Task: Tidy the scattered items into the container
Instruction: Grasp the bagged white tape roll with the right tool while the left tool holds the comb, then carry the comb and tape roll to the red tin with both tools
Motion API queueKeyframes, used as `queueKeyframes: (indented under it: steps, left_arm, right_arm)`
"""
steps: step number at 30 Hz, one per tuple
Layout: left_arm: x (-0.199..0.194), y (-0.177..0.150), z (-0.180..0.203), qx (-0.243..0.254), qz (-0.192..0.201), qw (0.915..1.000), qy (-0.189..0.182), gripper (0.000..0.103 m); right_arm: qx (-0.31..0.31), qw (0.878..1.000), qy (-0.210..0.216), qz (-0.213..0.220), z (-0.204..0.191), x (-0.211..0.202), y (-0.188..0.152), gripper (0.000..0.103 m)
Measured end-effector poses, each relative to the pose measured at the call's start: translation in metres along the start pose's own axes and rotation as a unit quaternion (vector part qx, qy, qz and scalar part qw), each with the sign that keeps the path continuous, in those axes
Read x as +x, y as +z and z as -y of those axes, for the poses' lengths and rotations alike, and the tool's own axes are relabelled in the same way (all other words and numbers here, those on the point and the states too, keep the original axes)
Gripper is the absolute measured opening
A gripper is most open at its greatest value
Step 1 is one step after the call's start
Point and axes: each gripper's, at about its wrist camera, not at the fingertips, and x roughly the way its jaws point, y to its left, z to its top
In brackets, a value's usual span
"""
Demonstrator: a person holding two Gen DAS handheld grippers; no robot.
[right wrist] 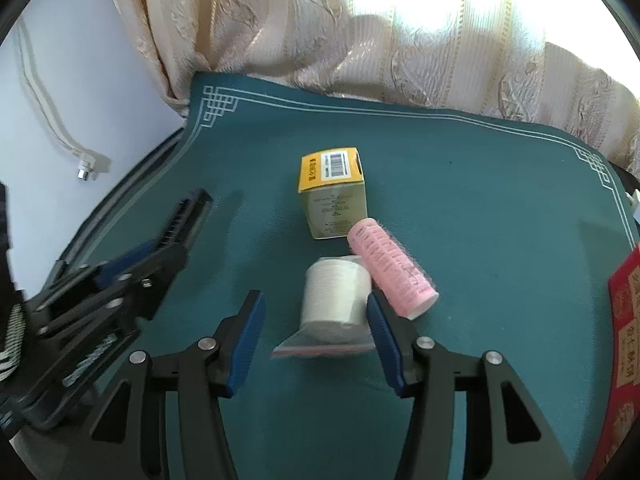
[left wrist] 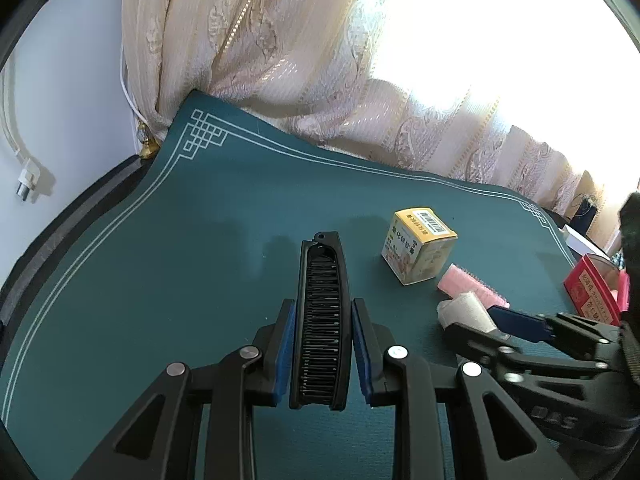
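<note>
Comb (left wrist: pixel 320 320) sits clamped in the left gripper (left wrist: pixel 322 344), secure — but the right gripper (right wrist: pixel 316 340), jaws half-spread and empty around the bagged white roll (right wrist: pixel 334 300), risks nudging the touching pink roller (right wrist: pixel 390 272) away.

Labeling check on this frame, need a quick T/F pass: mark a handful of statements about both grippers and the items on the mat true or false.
1. The left gripper is clamped on the black folding comb. True.
2. The white roll in a clear bag lies between the right gripper fingers. True.
3. The pink hair roller stands upright on the yellow box. False: it lies on its side on the green mat, beside the yellow box.
4. The yellow box is already inside the red container. False: it sits on the mat; the red container is at the right edge.
5. The comb is open, bristles showing. True.
</note>
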Motion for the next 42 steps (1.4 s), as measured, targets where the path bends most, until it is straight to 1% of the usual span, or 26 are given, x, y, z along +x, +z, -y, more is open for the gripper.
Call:
queueKeyframes:
  steps: [3, 5, 8, 14, 19, 23, 29, 33, 35, 37, 42]
  left_arm:
    - [-0.004, 0.001, 0.002, 0.005, 0.008, 1.0000, 0.003, 0.028]
    - [-0.006, 0.001, 0.004, 0.008, 0.011, 0.9999, 0.003, 0.028]
    - [-0.008, 0.000, 0.006, 0.012, 0.015, 0.9998, 0.002, 0.028]
    - [-0.008, 0.000, 0.010, 0.018, 0.016, 0.9997, 0.002, 0.028]
    - [-0.008, -0.001, 0.013, 0.025, 0.020, 0.9995, 0.005, 0.028]
    - [-0.009, -0.002, 0.016, 0.030, 0.020, 0.9993, 0.000, 0.028]
    - [-0.008, -0.003, 0.013, 0.021, 0.016, 0.9995, -0.015, 0.028]
    - [-0.006, -0.006, 0.013, 0.002, 0.004, 0.9992, -0.039, 0.028]
    - [-0.006, -0.008, 0.020, 0.002, -0.002, 0.9988, -0.049, 0.028]
    - [-0.011, -0.008, 0.028, 0.009, 0.001, 0.9986, -0.051, 0.028]
    - [-0.024, -0.009, 0.055, 0.021, 0.004, 0.9970, -0.074, 0.028]
  right_arm:
    - [0.002, 1.000, -0.011, -0.008, 0.003, 0.010, -0.002, 0.053]
    - [0.008, 1.000, -0.014, -0.015, 0.006, 0.016, -0.004, 0.045]
    - [0.013, 1.000, -0.013, -0.012, 0.009, 0.015, -0.003, 0.042]
    - [0.006, 1.000, -0.012, 0.001, 0.003, 0.006, -0.007, 0.040]
    - [0.006, 0.999, -0.009, 0.030, -0.001, -0.019, -0.008, 0.040]
    - [0.019, 0.999, -0.010, 0.048, 0.006, -0.039, -0.013, 0.040]
    - [0.052, 0.996, -0.029, 0.068, 0.034, -0.073, -0.026, 0.040]
    - [0.082, 0.992, -0.050, 0.081, 0.063, -0.100, -0.039, 0.041]
    - [0.095, 0.990, -0.058, 0.088, 0.076, -0.113, -0.044, 0.041]
    - [0.108, 0.987, -0.071, 0.098, 0.090, -0.128, -0.051, 0.041]
    - [0.134, 0.979, -0.102, 0.119, 0.124, -0.163, -0.066, 0.041]
